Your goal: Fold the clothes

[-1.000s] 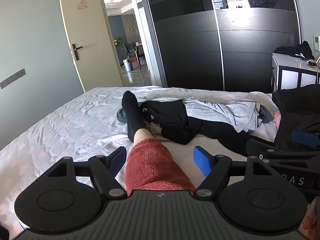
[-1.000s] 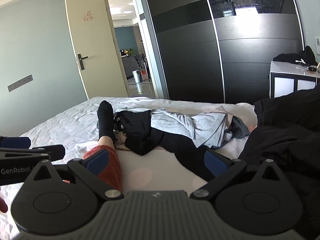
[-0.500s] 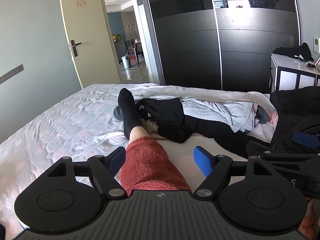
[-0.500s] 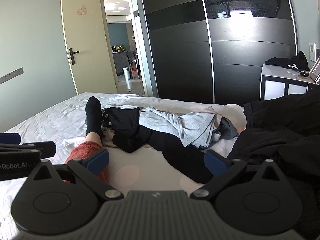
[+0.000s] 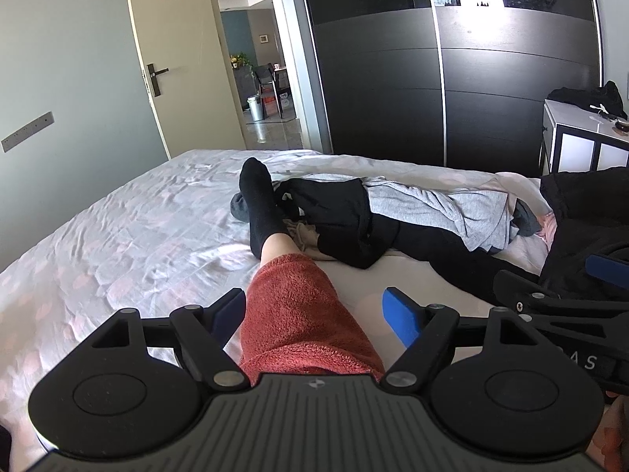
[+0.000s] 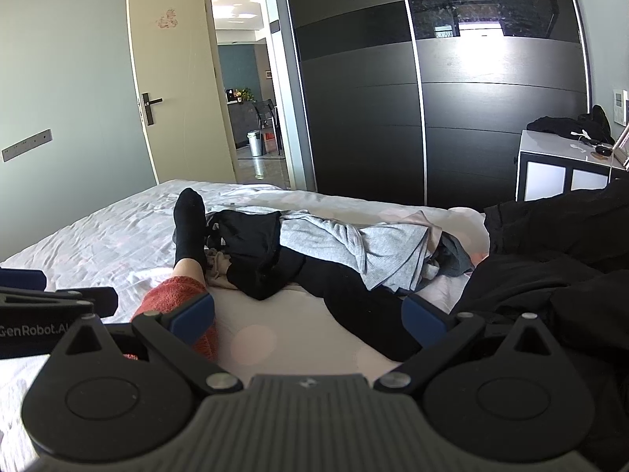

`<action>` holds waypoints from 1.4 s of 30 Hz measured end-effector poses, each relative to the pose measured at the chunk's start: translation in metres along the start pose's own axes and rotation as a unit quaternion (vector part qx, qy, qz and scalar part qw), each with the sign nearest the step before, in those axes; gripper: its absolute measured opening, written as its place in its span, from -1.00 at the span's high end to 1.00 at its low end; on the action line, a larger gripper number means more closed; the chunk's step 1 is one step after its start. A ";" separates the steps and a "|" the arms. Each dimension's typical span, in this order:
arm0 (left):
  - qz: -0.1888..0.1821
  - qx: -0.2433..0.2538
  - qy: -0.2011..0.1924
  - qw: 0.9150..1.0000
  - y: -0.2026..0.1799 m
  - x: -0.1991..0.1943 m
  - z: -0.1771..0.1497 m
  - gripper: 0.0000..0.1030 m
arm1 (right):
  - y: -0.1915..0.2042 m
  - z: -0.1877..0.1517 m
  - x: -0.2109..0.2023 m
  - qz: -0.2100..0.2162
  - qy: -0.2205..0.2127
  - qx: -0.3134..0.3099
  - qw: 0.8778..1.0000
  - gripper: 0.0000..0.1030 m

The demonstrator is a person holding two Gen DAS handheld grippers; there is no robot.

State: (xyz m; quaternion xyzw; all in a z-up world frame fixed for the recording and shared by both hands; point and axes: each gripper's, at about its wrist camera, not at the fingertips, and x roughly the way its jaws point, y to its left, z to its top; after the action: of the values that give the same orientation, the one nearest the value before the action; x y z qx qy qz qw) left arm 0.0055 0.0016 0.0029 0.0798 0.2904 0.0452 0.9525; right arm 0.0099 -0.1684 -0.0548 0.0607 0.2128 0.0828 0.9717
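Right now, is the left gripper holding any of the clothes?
No: the left gripper is open and empty, its jaws straddling the person's red-clad leg, short of the clothes pile.

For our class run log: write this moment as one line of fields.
left gripper: open, empty | right gripper: open, empty | clothes pile: unfolded on bed | black sock foot: beside pile

One bed (image 5: 98,236), one grey garment (image 5: 452,208), one black sock (image 5: 259,204), two wardrobe doors (image 5: 373,70), one open door (image 5: 177,59), two grippers
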 end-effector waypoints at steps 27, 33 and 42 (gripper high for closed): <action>-0.035 0.006 0.084 0.996 0.046 0.110 0.042 -0.75 | 0.016 0.069 0.128 0.122 0.073 -0.061 0.988 -0.97; -0.041 0.009 0.100 0.994 0.066 0.163 0.062 -0.75 | 0.028 0.088 0.226 0.115 0.086 -0.111 0.983 -0.62; -0.043 -0.023 0.120 0.992 0.100 0.226 0.074 -0.72 | 0.045 0.106 0.364 0.105 0.101 -0.133 0.980 -0.45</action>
State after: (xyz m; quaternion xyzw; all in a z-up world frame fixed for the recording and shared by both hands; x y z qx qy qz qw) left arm 0.2299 0.1210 -0.0423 0.0396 0.4044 0.0202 0.9135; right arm 0.3749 -0.0653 -0.0996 -0.0553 0.2895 0.2175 0.9305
